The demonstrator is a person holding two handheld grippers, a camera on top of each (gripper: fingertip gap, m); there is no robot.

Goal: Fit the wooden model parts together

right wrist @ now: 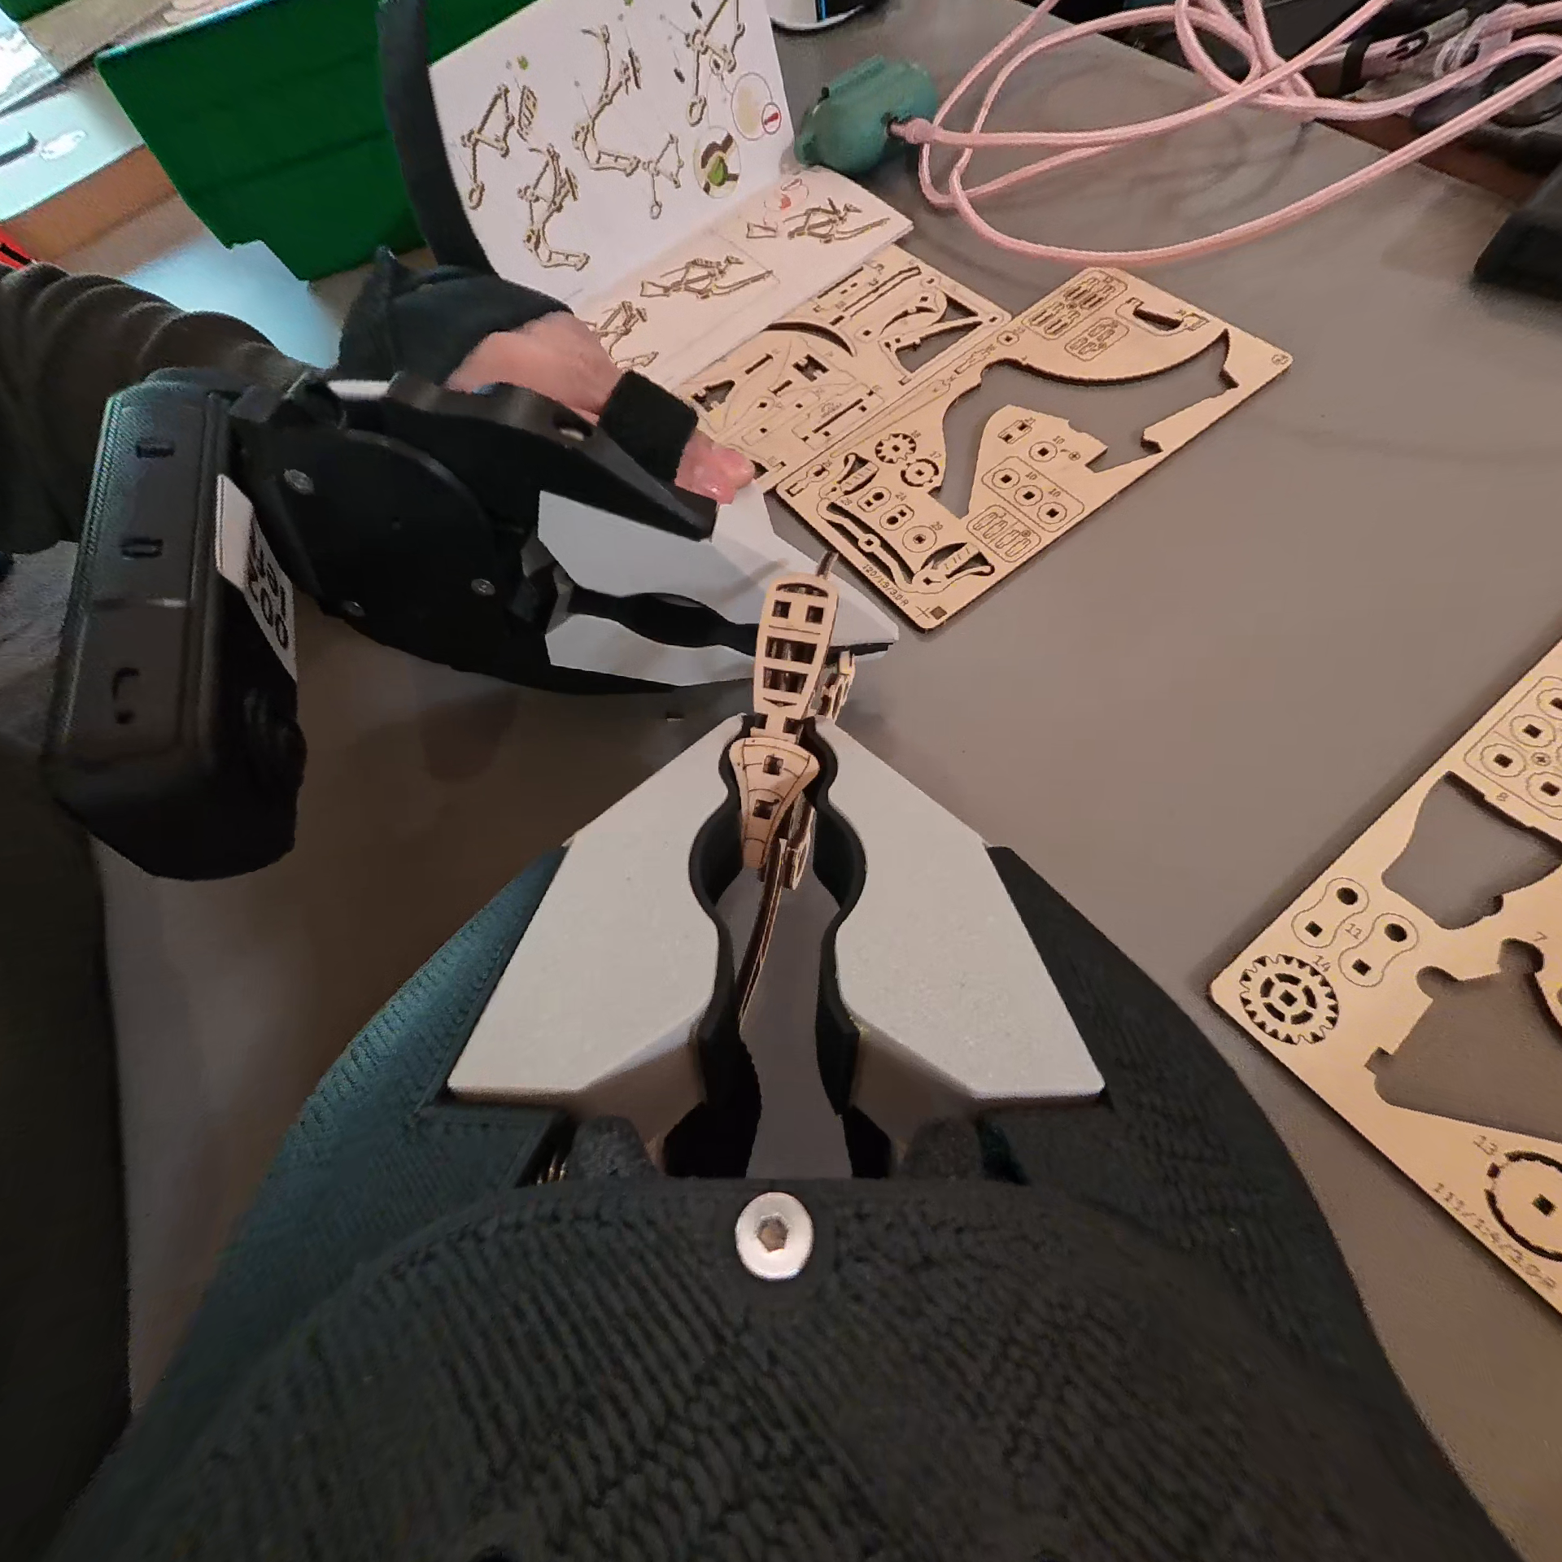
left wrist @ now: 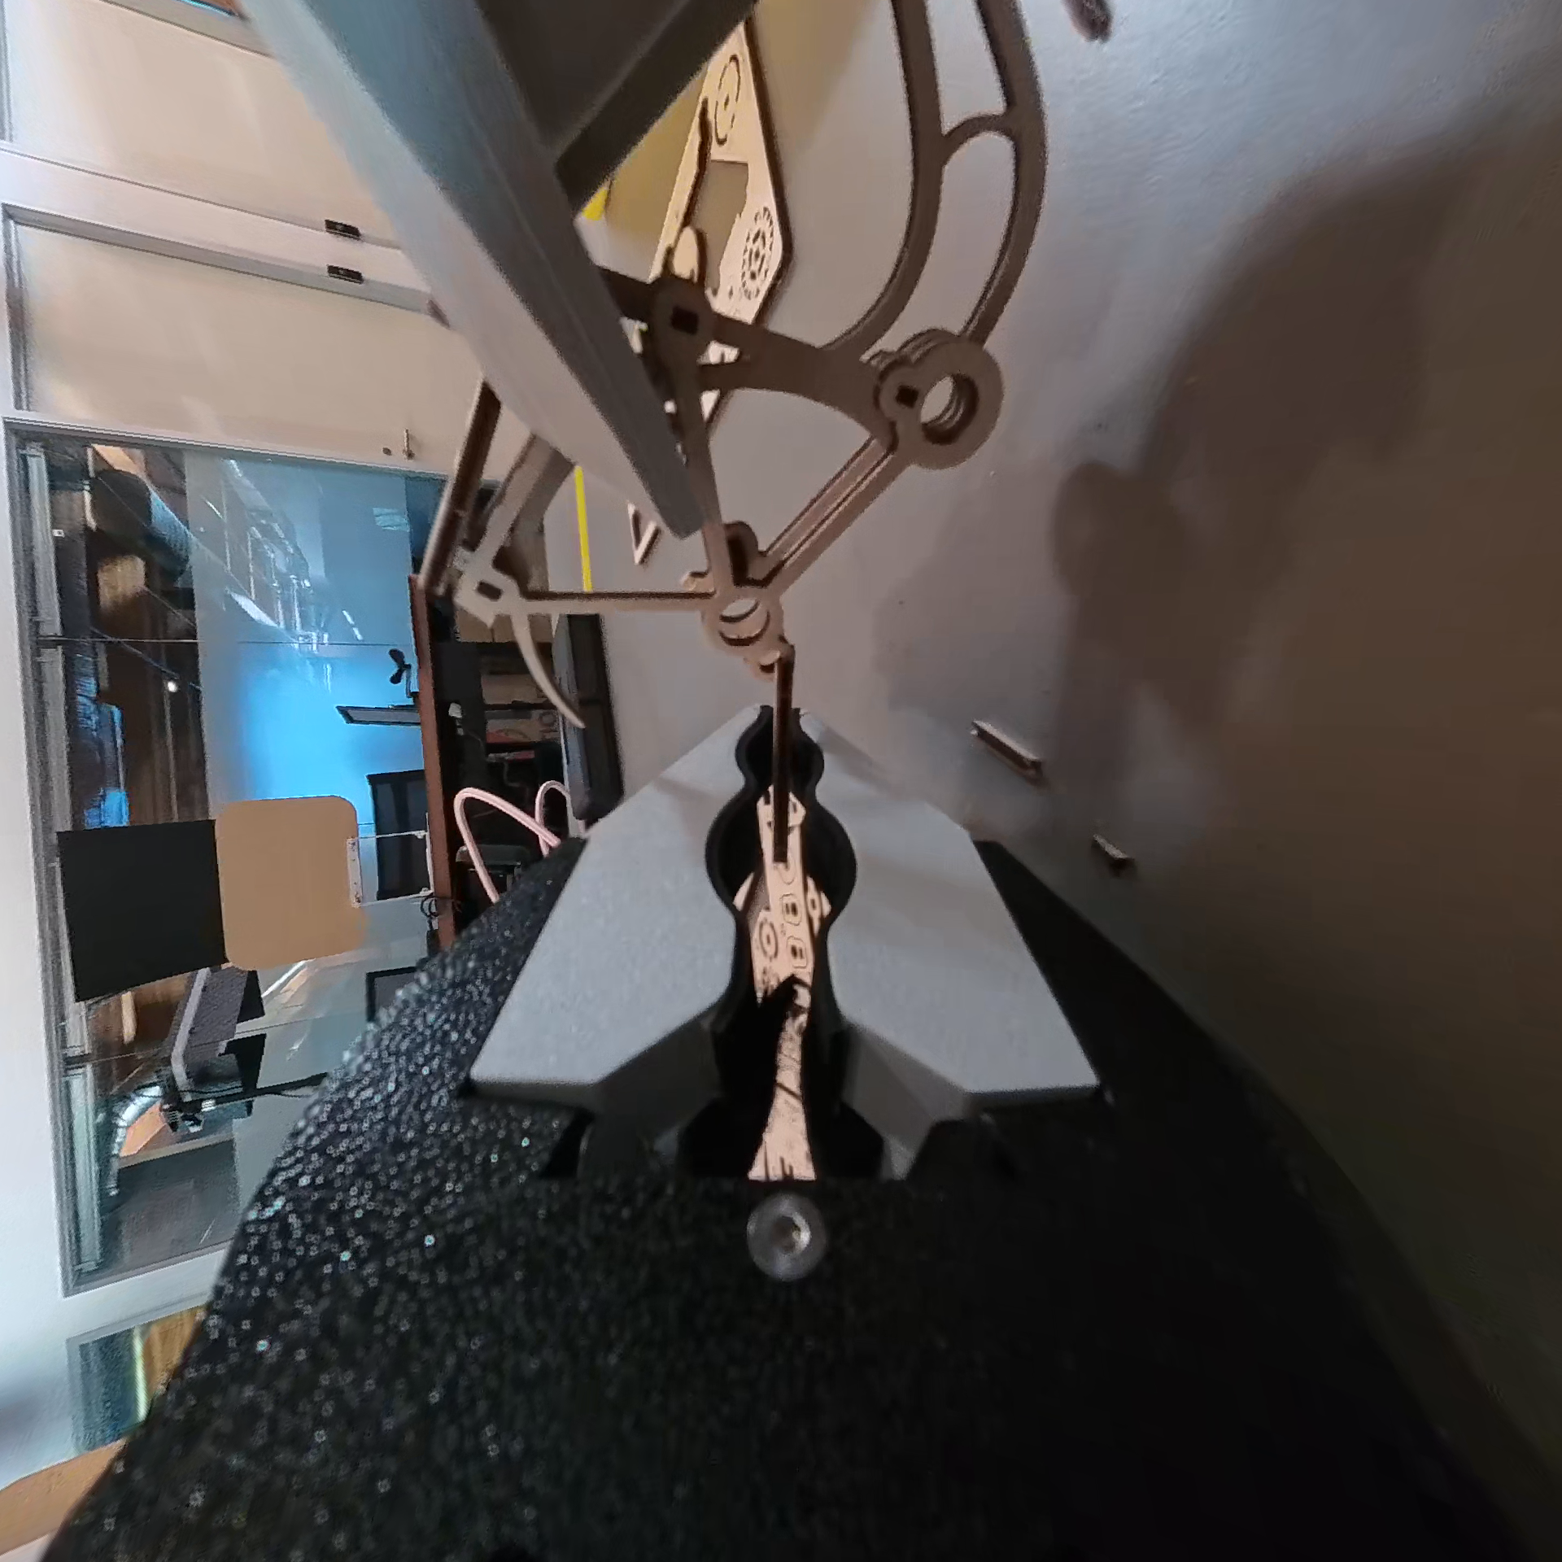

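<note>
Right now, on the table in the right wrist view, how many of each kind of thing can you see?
Wooden part sheets: 3
Instruction booklet: 1
Pink cable: 1
Green box: 1
Teal object: 1
Total: 7

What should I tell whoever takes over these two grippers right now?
Left hand-held gripper: shut on a flat wooden part.
Right hand-held gripper: shut on the wooden model frame.
Both are held above the grey table, tips close together.
Part sheets and the instruction booklet lie beyond.
Done: both pieces picked up.
Left: seat the part into the frame; the join is not clearly visible.
</note>
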